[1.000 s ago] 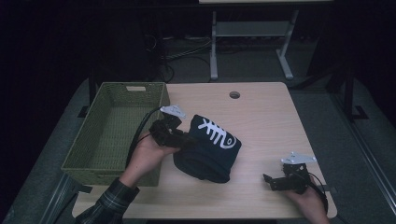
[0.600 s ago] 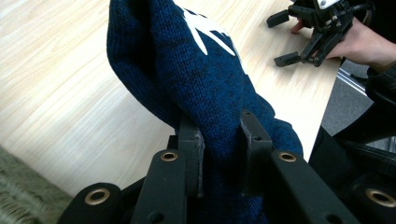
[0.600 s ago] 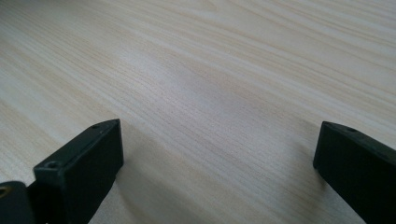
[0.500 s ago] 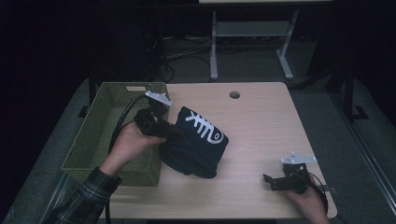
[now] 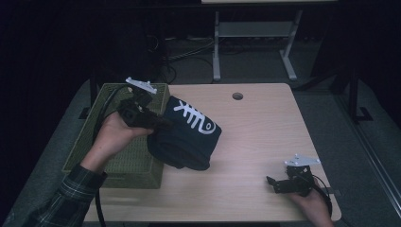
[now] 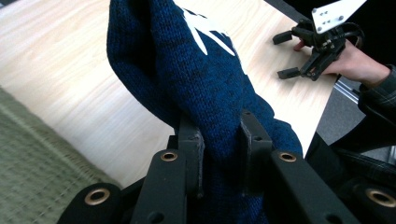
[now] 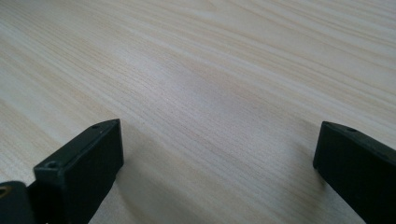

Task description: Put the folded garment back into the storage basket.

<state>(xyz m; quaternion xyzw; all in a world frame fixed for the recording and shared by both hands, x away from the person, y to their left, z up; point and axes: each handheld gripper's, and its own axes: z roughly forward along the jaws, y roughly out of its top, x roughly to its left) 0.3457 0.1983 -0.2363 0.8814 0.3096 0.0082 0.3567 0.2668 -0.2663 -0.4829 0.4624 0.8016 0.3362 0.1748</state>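
Overhead view first: a pale wooden table (image 5: 265,137) with a green woven basket (image 5: 118,161) at its left edge. The person's left hand (image 5: 111,137) carries the left gripper (image 5: 158,124), raised above the basket's right wall, and from its jaws hangs a folded dark blue knitted sweater (image 5: 187,137) with a white fishbone pattern. The sweater droops over the table just beside the basket, its lower edge close to the wood; whether it touches the surface is hard to judge from this angle. Near the table's front right corner, the right hand (image 5: 312,201) rests with the right gripper (image 5: 274,183) low on the wood, well apart from the sweater. Left gripper view: the two black jaws are clamped on a thick fold of the sweater (image 6: 205,93), blue knit bulging between and above them, with the basket's green weave (image 6: 32,154) at lower left and the right gripper (image 6: 292,58) far off across the table (image 6: 60,65). Right gripper view: the jaws stand wide apart with nothing between them, only bare wood grain of the table (image 7: 210,84) just beneath.
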